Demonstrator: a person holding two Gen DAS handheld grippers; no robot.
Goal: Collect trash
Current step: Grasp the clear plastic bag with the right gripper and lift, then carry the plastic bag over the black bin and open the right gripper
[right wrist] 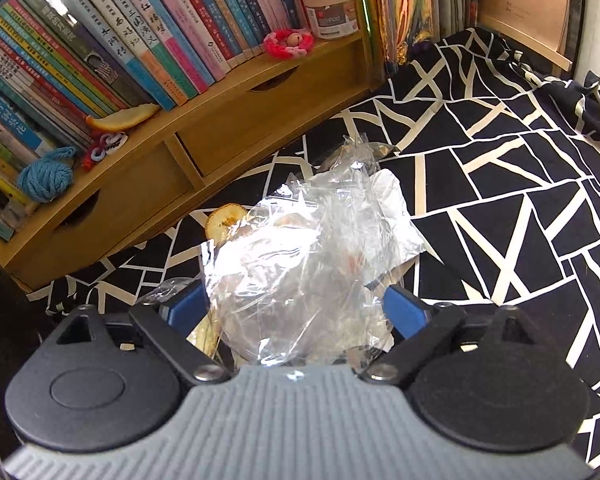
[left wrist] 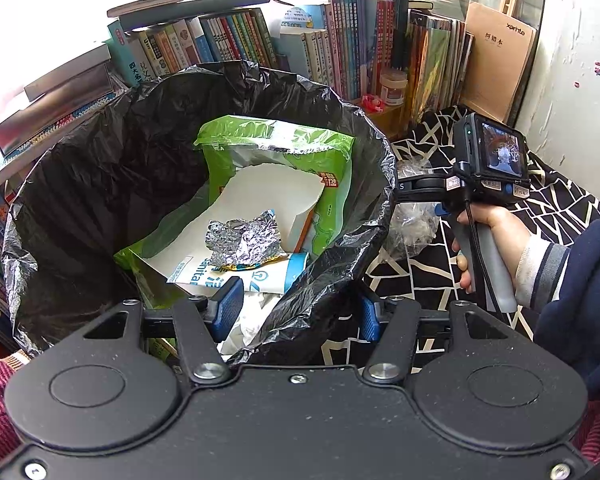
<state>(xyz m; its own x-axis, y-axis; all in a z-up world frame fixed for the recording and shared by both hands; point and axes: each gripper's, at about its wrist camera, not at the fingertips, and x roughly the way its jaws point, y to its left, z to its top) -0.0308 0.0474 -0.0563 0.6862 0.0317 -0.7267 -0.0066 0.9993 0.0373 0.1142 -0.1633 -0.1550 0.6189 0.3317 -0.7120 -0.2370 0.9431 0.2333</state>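
The right tool [right wrist: 296, 308] clasps a crinkled, glossy clear plastic bag [right wrist: 308, 256], while the left tool [left wrist: 300, 312] pinches the black bin liner [left wrist: 332, 276] rim.

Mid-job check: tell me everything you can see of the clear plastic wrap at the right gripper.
The clear plastic wrap is a crumpled, glossy, see-through film bunched into a loose wad. It sits between the fingers of the right gripper, whose blue pads flank it on both sides. Behind it lie a white crumpled sheet and a dried fruit slice on the black-and-white cloth. From the left wrist view it hangs just outside the black bin liner.
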